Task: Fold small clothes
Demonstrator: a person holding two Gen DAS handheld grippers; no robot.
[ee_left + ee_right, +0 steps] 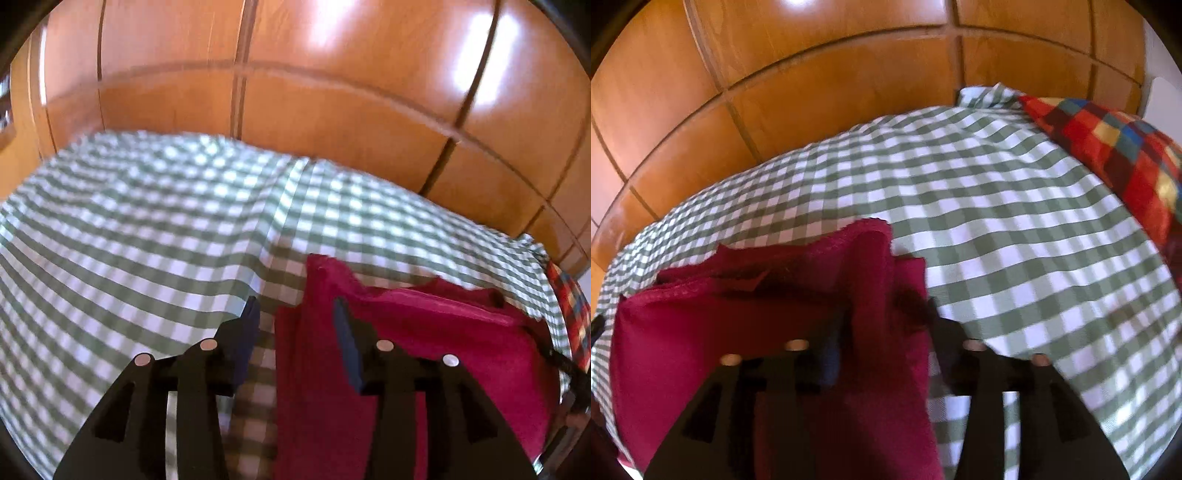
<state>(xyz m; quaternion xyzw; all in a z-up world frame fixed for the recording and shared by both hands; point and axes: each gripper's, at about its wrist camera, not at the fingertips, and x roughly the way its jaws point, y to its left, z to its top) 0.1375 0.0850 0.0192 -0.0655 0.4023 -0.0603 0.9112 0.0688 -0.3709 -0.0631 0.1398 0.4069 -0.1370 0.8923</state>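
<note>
Cloth (424, 332), crimson and folded, is lying on the checked sheet (147, 221) near its right side; your left gripper (295, 314) is hanging released over its left edge, your right gripper (886, 317) straddling a fold unclenched.

No readable text, label, brand, number or sign anywhere in either wrist view.
</note>
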